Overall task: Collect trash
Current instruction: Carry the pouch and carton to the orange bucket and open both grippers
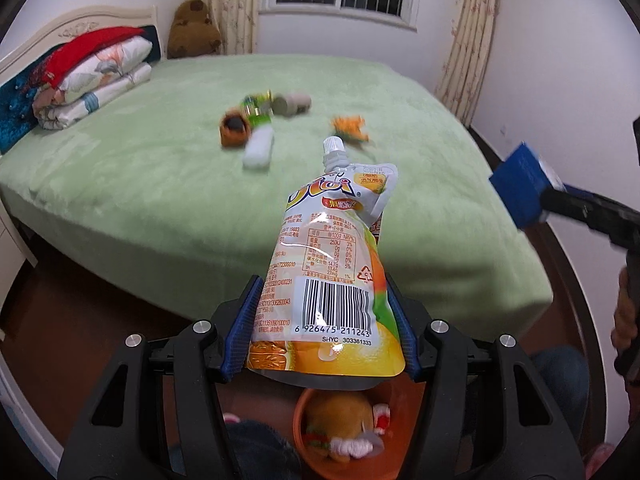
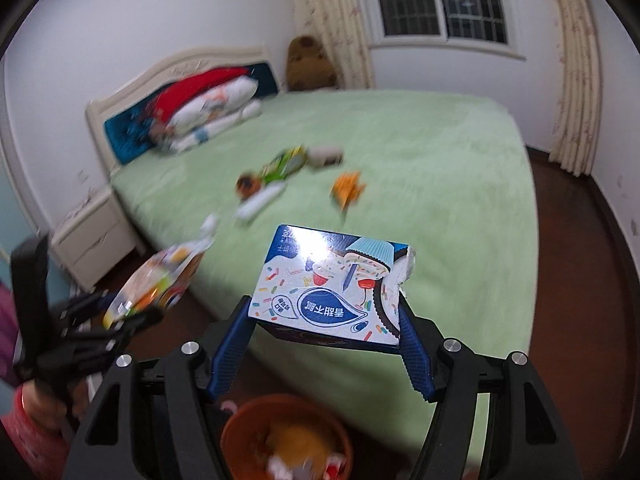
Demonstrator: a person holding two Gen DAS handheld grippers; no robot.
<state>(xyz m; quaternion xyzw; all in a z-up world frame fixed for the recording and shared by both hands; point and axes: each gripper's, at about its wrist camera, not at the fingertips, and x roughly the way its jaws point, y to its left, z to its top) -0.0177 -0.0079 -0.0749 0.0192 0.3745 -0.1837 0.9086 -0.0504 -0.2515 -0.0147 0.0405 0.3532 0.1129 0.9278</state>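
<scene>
A white-and-orange drink pouch [image 1: 332, 264] printed with a black barcode, above a pale green bed [image 1: 160, 184]. A blue-and-white biscuit box [image 2: 332, 288] speckled with coloured sprinkles hangs over an orange bin [image 2: 240, 432]. Floral cream curtains [image 1: 468, 40] frame the window.

The bed [image 1: 168, 184] carries folded bedding [image 1: 92, 84] by the headboard [image 1: 76, 24]; mid-bed lie a brown cup [image 1: 234, 131], green wrapper [image 1: 258, 110], white tube [image 1: 260, 148] and grey roll [image 1: 290, 103] clustered, an orange wrapper [image 1: 350, 128] just beside them
</scene>
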